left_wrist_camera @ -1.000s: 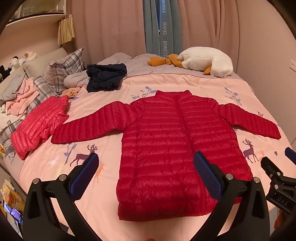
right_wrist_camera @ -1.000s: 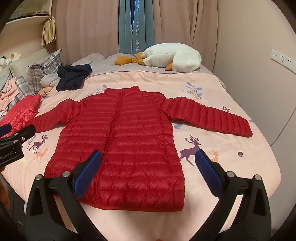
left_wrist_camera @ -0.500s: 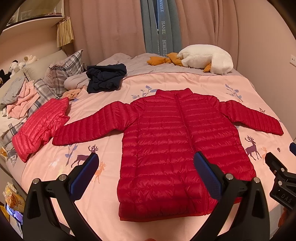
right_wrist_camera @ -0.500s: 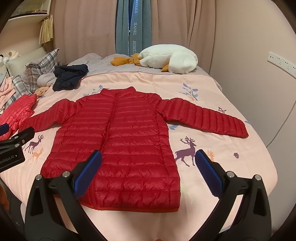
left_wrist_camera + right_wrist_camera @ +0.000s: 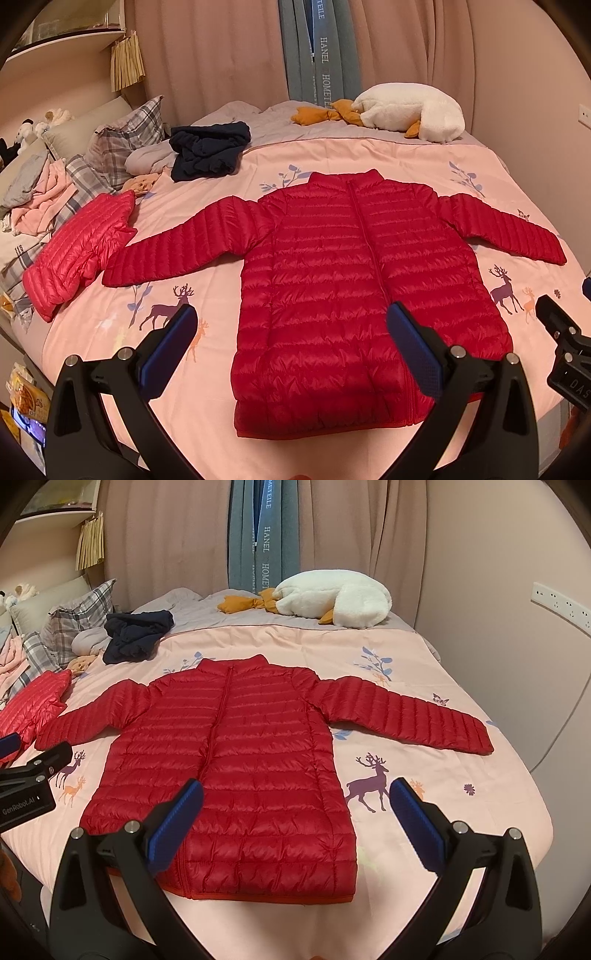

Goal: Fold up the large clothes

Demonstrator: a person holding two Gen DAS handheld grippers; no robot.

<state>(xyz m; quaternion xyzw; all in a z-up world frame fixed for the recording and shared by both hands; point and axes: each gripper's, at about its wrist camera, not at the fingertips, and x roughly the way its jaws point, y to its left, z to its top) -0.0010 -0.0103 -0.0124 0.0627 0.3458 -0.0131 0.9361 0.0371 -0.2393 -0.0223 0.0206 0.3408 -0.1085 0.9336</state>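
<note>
Left wrist view: the red puffer jacket (image 5: 354,291) lies flat mid-bed (image 5: 332,155), sleeves reaching toward 9 and 3 o'clock. Both the left tongs (image 5: 291,347) and right tongs (image 5: 291,819) hover apart, empty. Best pinch each cuff first, folding sleeves inward squarely.

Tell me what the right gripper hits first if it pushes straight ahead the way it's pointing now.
Probably the red jacket: the open right gripper points at its lower body, spread flat on the bed, with nothing between. Depth is hard to judge.

Home bedroom, bed (image 5: 332,155) with deer-print sheet, plaid pillows (image 5: 125,140), drawn curtains (image 5: 166,535), plush goose (image 5: 332,602)
</note>
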